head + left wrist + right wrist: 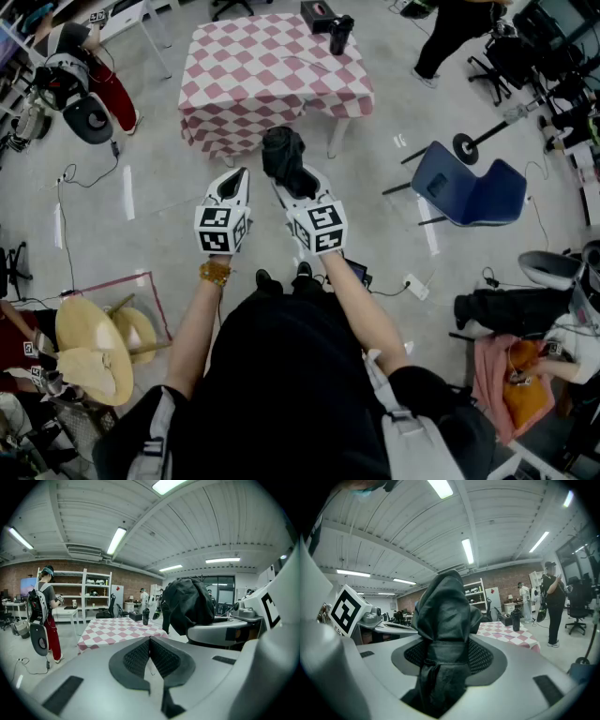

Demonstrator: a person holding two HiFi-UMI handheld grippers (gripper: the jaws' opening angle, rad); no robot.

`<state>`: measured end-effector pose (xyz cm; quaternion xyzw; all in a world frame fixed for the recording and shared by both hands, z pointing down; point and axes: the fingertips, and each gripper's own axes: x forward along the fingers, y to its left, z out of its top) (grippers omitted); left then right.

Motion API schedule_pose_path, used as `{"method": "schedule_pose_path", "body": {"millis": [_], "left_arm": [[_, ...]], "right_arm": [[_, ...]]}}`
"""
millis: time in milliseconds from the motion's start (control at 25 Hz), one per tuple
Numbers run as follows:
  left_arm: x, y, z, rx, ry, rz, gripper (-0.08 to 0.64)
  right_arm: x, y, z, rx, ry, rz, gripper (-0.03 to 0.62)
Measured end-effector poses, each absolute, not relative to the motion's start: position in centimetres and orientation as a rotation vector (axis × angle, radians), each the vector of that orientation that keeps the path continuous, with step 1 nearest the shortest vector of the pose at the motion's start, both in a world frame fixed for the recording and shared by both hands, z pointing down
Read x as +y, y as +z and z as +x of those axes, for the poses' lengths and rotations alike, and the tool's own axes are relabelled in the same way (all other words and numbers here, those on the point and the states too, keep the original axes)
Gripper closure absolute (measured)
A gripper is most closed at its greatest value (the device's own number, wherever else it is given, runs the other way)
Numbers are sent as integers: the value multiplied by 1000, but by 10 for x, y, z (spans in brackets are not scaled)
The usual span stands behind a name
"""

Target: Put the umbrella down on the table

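Now we hold 2 tools out in front of us, above the grey floor (159, 230). Our right tool (296, 187) is clamped on the folded black umbrella (284, 155). In the right gripper view the umbrella (443, 616) sits between the 2 jaws, and both dark pads press on its sides. Its bunched end sticks out past the jaws. The umbrella is up in the air, held in front of the bench and not on it.

Our left tool (233, 180) is just beside the right one. Its jaws are together, with nothing between them.

The bench (234, 103) stands in front of us, apart from both tools. It is covered in red and white squares. Near its far edge stand a dark bottle (339, 35) and a black box (317, 16). A blue chair (469, 192) is on the floor to the right of the bench.
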<state>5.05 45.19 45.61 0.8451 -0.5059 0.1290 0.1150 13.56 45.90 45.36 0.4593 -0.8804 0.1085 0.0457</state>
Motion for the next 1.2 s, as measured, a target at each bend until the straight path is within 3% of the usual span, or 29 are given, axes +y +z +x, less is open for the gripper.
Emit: {"method": "schedule_pose_path", "body": {"millis": [840, 1200], "left_arm": [[415, 461, -20, -1449, 319, 2512, 546], [378, 470, -10, -1469, 342, 2513, 546]], "right_arm": [[415, 460, 40, -2617, 353, 1424, 350], [377, 470, 53, -2640, 379, 1437, 350]]}}
